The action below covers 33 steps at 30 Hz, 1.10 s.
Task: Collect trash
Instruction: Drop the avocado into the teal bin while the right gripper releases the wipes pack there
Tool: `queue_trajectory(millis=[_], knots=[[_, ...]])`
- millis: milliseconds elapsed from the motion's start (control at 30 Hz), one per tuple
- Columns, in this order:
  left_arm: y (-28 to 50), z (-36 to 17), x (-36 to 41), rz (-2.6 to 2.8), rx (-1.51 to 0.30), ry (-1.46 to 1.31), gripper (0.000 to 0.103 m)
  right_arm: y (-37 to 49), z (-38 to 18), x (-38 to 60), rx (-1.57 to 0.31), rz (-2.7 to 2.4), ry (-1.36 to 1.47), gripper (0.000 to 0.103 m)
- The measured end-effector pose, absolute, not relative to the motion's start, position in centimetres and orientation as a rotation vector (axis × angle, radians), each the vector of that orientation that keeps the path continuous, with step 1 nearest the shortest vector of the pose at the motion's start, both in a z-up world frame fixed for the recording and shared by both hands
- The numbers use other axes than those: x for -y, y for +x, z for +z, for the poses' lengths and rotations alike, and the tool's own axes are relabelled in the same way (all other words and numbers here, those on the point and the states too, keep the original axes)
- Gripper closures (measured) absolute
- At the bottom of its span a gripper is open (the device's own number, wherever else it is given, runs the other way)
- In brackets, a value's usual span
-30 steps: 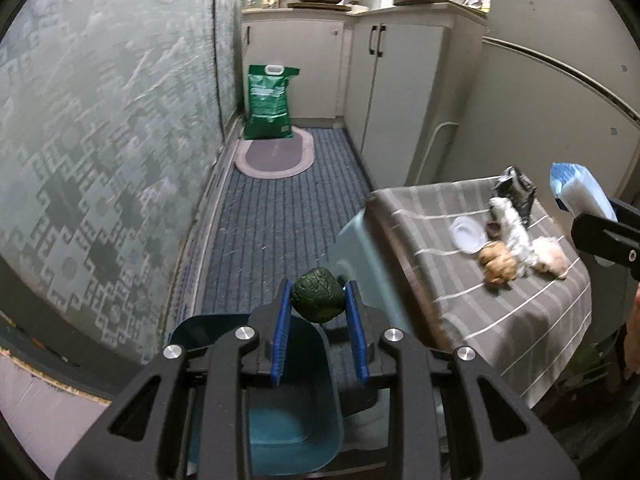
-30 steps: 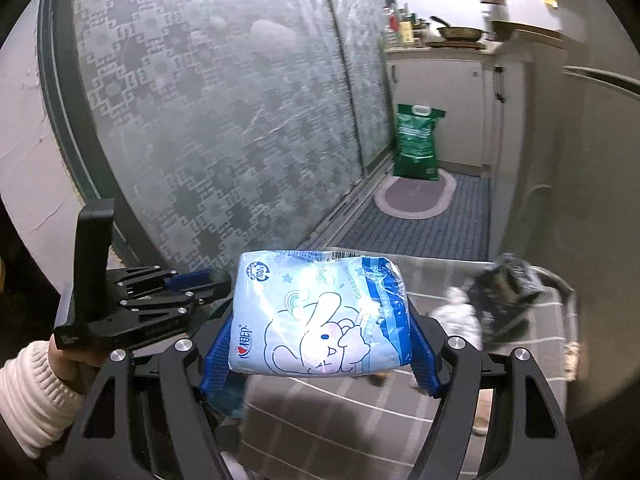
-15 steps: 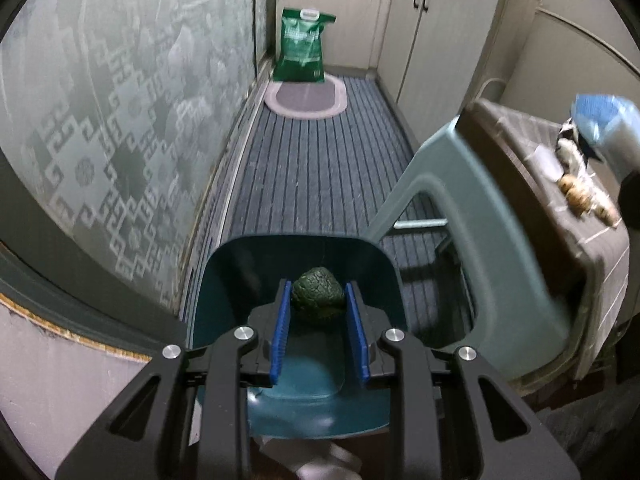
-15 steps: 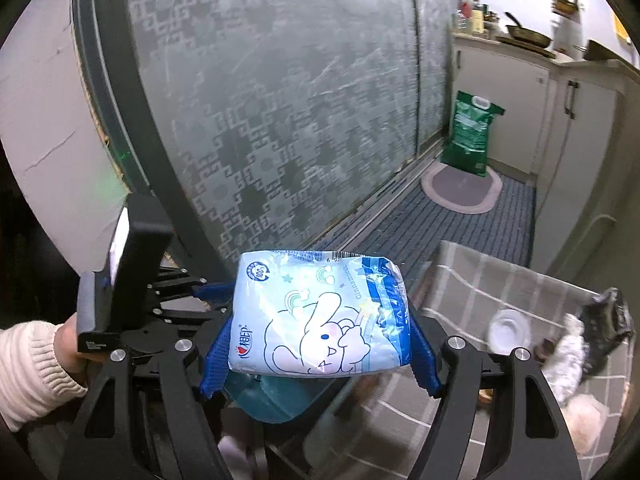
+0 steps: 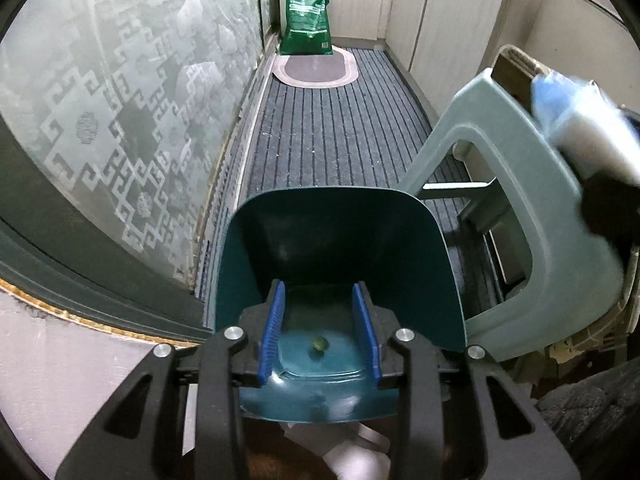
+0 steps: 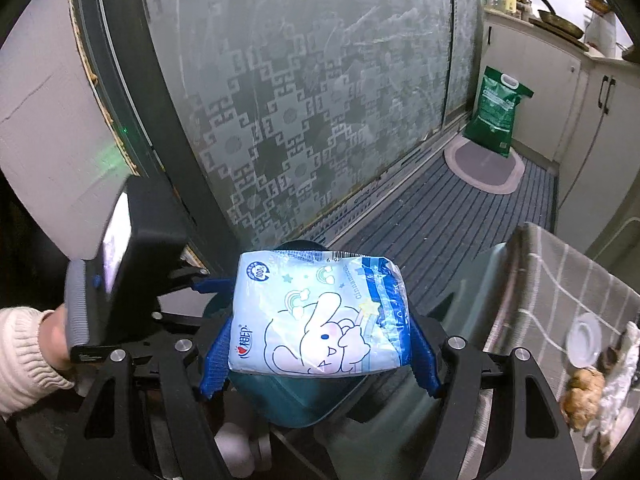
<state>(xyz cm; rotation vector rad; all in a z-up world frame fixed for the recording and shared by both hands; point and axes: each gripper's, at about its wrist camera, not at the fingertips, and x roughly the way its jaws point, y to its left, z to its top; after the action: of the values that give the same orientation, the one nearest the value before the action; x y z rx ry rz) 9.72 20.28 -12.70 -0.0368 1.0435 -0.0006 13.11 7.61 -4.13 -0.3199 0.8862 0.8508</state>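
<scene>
My left gripper (image 5: 319, 334) hangs over the teal trash bin (image 5: 340, 216); its jaws are opening and nothing is between the blue pads (image 5: 275, 332). A small crumpled green ball (image 5: 319, 344) lies on the bin's floor below them. My right gripper (image 6: 320, 354) is shut on a light-blue tissue pack (image 6: 320, 316) with a rabbit print, held above the bin (image 6: 296, 400). That pack (image 5: 580, 128) shows blurred at the right of the left wrist view. The left gripper (image 6: 210, 285) and the hand holding it are at the left of the right wrist view.
A grey-green plastic stool (image 5: 520, 184) with a checked cloth (image 6: 560, 280) stands right of the bin. On it lie a white lid (image 6: 584, 338), a brown crumpled lump (image 6: 582, 394) and white paper (image 6: 624, 372). A patterned glass door (image 5: 120, 100) runs along the left. A green bag (image 5: 310, 18) stands far back.
The left jaws widened and the green ball dropped out of them to the bin's floor. Both grippers sank toward the bin; the right one carried the pack leftward, away from the stool.
</scene>
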Motion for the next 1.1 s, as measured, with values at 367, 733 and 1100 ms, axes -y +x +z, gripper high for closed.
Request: queue_trajectory(millis=[367, 733, 1100], knots=[[7.7, -9.4, -22.8, 0.034, -0.947, -0.086, 0.07, 13.1, -7.2, -10.8, -0.941, 0.852, -0.368, 0.029], [5.9, -6.3, -24.0, 0.049, -0.849, -0.115, 0.079, 13.2, -12.1, -12.9, -1.036, 0.863, -0.384, 0.029], [5.0, -3.2, -23.4, 0.021, -0.77, -0.125, 0.079, 12.6, -16.5, -13.8, -1.115, 0.844, -0.466, 0.02]])
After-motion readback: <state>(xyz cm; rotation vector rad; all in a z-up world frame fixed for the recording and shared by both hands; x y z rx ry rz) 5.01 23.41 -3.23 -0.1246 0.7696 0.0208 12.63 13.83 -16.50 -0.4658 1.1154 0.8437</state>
